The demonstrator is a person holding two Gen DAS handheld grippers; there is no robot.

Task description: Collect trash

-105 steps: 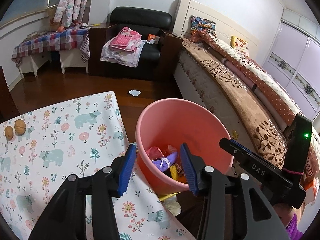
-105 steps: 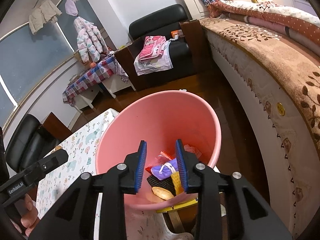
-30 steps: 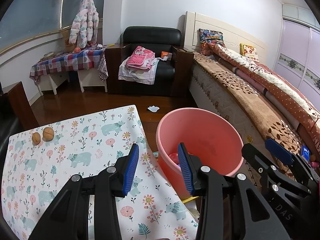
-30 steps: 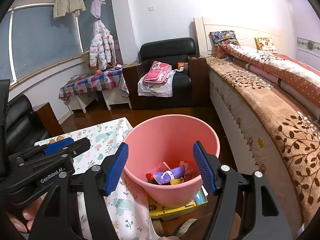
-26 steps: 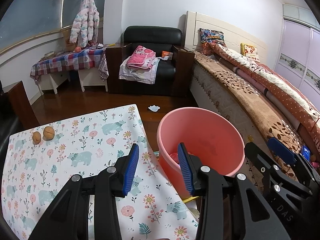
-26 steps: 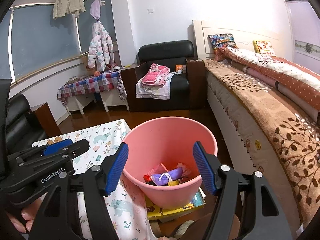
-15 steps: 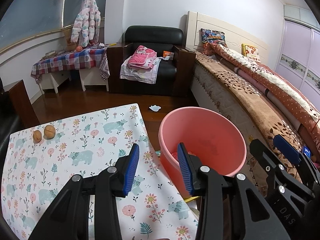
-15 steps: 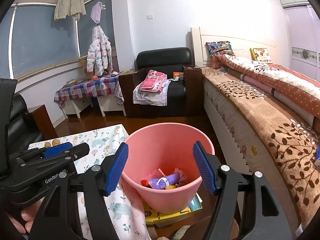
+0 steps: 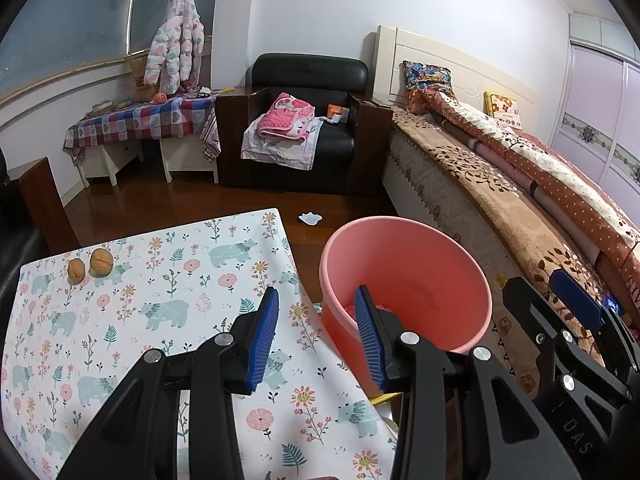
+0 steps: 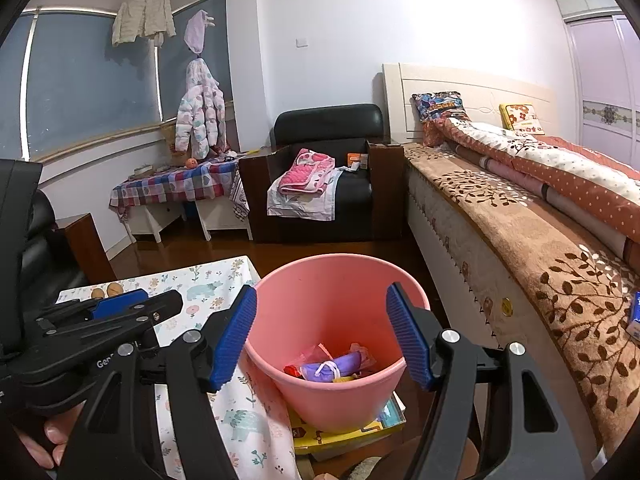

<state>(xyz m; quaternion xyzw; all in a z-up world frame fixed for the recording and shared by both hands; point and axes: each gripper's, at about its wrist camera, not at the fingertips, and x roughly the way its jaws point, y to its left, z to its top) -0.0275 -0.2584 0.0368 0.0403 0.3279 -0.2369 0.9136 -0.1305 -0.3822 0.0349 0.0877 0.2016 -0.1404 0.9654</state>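
Observation:
A pink bin (image 9: 404, 280) (image 10: 340, 320) stands beside a table with a floral cloth (image 9: 140, 320) (image 10: 188, 288). Wrappers and a purple item (image 10: 332, 368) lie at its bottom. My left gripper (image 9: 316, 332) is open and empty, above the table's right edge and the bin's near rim. My right gripper (image 10: 324, 336) is open and empty, its blue pads wide apart above the bin. Each gripper shows at the edge of the other's view. Two walnuts (image 9: 90, 266) (image 10: 106, 290) lie on the cloth's far left. A white scrap (image 9: 310, 218) lies on the floor.
A bed with a brown leaf blanket (image 9: 500, 208) (image 10: 520, 232) runs along the right. A black armchair (image 9: 308, 120) with pink clothes stands at the back, and a plaid-covered table (image 9: 140, 120) at the back left. The bin rests on a yellow box (image 10: 344, 432).
Both views have drawn back and tilted up slightly since a second ago, so the bin sits lower and smaller. Compared with several seconds ago, both grippers have pulled well out of the bin.

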